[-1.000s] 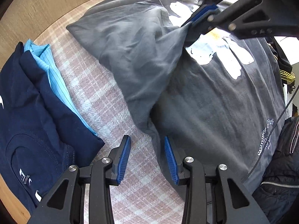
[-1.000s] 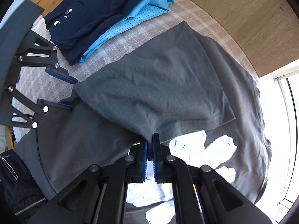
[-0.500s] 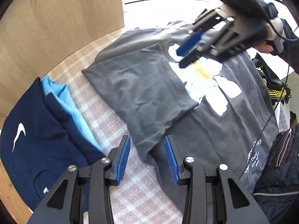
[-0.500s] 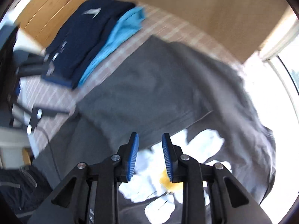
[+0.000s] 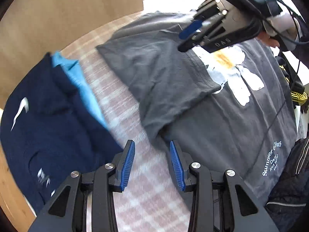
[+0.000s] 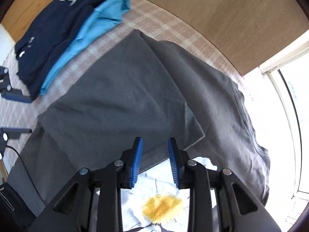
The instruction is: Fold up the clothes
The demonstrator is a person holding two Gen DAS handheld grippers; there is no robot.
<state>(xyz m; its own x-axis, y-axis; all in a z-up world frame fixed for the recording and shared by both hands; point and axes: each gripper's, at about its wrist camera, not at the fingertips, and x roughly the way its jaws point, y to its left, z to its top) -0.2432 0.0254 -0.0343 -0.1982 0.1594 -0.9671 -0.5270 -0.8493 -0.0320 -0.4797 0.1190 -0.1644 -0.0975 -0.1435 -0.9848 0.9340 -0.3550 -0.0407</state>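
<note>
A grey T-shirt [image 5: 222, 119] lay print side up on a bed with a pink plaid cover [image 5: 123, 104], one sleeve side [image 5: 164, 77] folded in over the body so that its hemmed edge partly covered the white daisy print [image 5: 237, 73]. In the left wrist view the shirt's long axis ran from the collar end, far from the camera and near the bright window, down to the lettered hem [image 5: 272, 158] at lower right; the folded edge ran along that same line, beside the bare plaid.

The left gripper [image 5: 152, 162] hung over the plaid just beside the shirt's folded edge, its blue pads wide apart and holding nothing. The right gripper [image 6: 155, 162] hung over the daisy's yellow centre [image 6: 162, 205], at the hem of the folded sleeve, its jaws likewise spread and empty; from the left wrist camera it [image 5: 188, 36] showed above the shirt's chest, with part of the person's hand [image 5: 268, 38] behind it.

To the left of the shirt, apart from it across a strip of plaid, sat a folded navy garment [image 6: 52, 31] with a white swoosh, overlapping a folded light blue shirt [image 6: 92, 34]. Wooden panels [image 6: 222, 15] bordered the bed. A dark jacket [image 5: 291, 181] lay at the shirt's hem end.
</note>
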